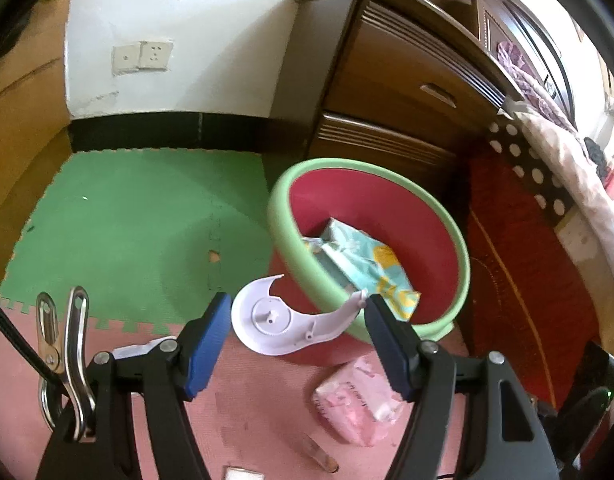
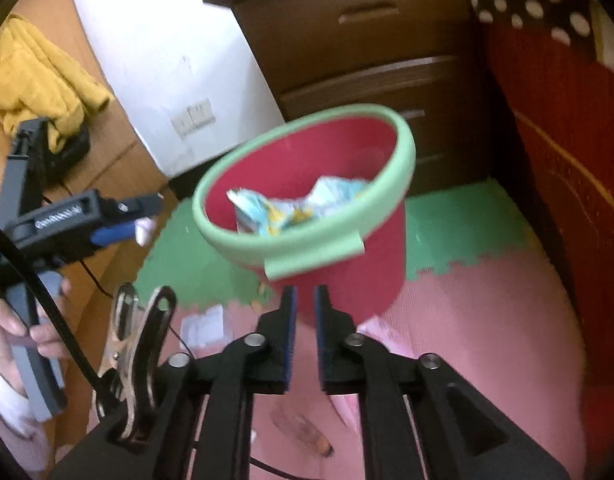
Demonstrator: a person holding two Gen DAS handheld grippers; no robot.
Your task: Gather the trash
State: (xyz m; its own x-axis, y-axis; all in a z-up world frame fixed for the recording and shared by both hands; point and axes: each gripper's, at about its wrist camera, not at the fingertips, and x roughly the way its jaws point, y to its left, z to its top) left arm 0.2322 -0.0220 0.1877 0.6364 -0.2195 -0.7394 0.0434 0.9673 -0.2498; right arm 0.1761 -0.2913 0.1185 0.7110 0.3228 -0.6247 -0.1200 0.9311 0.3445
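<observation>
1. On the pink and green foam floor mat (image 1: 139, 216), beside a dark wooden drawer cabinet (image 1: 395, 92), stands a red bin with a pale green rim (image 1: 291, 236).
2. Inside the bin lies a crumpled teal and yellow wrapper (image 1: 367, 264), also seen from the right wrist view (image 2: 291, 208).
3. The left gripper (image 1: 297, 320) has its blue-padded jaws spread wide; a white plastic piece with a curved arm (image 1: 275, 324) shows between them, its thin tip touching the right pad, and whether the piece is truly held cannot be told.
4. A pink tissue pack (image 1: 355, 404) lies on the pink mat just in front of the bin.
5. The right gripper (image 2: 304, 300) points at the bin's near side, its jaws a narrow gap apart with nothing between them.
6. In the right wrist view a hand (image 2: 15, 332) holds the left gripper's grey handle at the left edge.
7. A yellow garment (image 2: 35, 76) lies on the wooden surface behind.
</observation>
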